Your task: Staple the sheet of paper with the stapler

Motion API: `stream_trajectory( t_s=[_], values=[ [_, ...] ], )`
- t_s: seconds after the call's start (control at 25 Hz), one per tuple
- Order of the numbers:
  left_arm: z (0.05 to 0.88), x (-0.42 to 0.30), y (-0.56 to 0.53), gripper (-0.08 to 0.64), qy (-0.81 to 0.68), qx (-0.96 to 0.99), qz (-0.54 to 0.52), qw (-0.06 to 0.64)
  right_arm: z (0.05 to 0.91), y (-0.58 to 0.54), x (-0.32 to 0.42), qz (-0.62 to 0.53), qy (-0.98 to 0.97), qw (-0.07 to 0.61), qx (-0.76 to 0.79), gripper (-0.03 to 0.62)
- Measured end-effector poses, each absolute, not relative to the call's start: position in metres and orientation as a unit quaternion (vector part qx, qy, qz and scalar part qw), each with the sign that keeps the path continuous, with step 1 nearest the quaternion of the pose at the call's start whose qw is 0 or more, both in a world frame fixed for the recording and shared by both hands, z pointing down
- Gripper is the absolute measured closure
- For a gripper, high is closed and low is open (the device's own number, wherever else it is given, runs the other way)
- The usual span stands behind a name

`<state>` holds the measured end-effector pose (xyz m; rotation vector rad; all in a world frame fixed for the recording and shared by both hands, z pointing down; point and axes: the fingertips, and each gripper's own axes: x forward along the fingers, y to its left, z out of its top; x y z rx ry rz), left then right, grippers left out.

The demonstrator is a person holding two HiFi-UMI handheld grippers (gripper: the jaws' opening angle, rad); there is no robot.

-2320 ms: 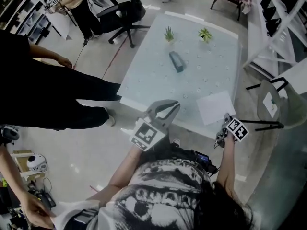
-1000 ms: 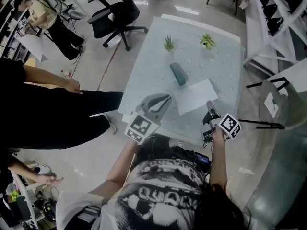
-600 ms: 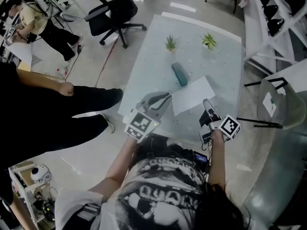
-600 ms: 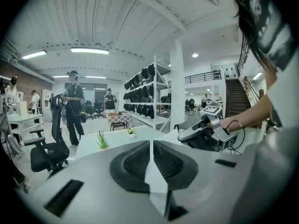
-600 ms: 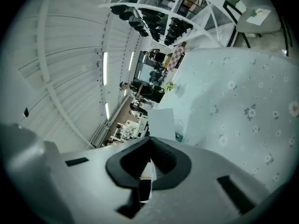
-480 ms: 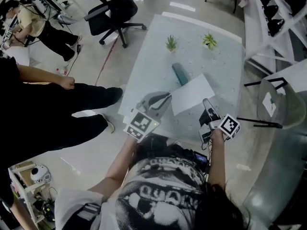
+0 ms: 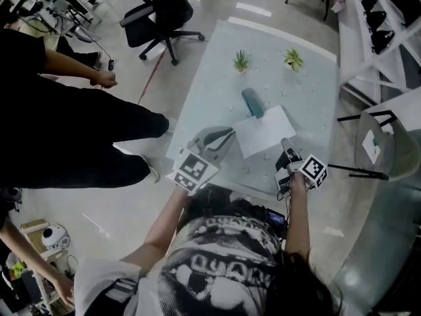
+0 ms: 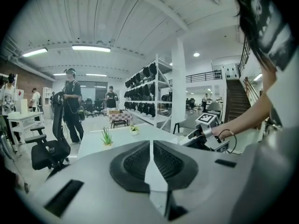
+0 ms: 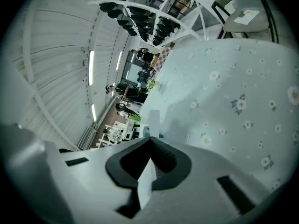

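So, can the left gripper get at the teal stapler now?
Probably not yet: the left gripper is shut on the white sheet of paper, as is the right gripper. The teal stapler lies uncovered just past the sheet, so only that full grip stands in the way.

Floor (image 7: 85,209): pale, glossy; red tape line nr the office chair.
Table (image 7: 309,91): in front of me, light cloth w/ small flower print; 2 small pot plants (image 7: 241,60) at far end.
Seats: black office chair (image 7: 161,2) off far-L corner; white round chair (image 7: 378,143) on my R.
Shelving (image 7: 388,18): white racks along R side, dark items on them.
Ceiling (image 8: 117,22): white, ribbed; strip lights (image 8: 91,47) on.
Beyond: white column (image 8: 178,87), staircase (image 8: 236,99).
People: bystander in black (image 7: 59,124) close on my L.
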<state>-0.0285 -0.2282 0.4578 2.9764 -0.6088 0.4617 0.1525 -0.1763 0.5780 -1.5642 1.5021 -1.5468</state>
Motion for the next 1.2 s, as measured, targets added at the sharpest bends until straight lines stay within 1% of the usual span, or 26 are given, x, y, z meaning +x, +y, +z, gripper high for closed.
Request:
stream_trajectory(
  t_s=[0.12,0.44,0.64,0.92,1.2],
  values=[
    [0.463,-0.027,-0.230,0.540,-0.186,0.970,0.154,0.032,0.584,-0.179,0.154,-0.561,0.553,0.243,-0.566,0.592],
    [0.493,-0.008,-0.258,0.538,-0.130,0.975,0.177,-0.025,0.594,-0.174,0.156,-0.568,0.531,0.246,-0.579,0.592],
    [0.512,0.016,-0.283,0.538,-0.094,0.976,0.195,-0.031,0.601,-0.172,0.156,-0.571,0.518,0.248,-0.587,0.592],
    [0.556,0.059,-0.297,0.540,0.021,0.940,0.333,-0.073,0.610,-0.169,0.155,-0.574,0.505,0.241,-0.598,0.592],
    [0.586,0.091,-0.297,0.540,0.111,0.895,0.414,-0.121,0.614,-0.170,0.156,-0.570,0.495,0.250,-0.607,0.592]
  ],
)
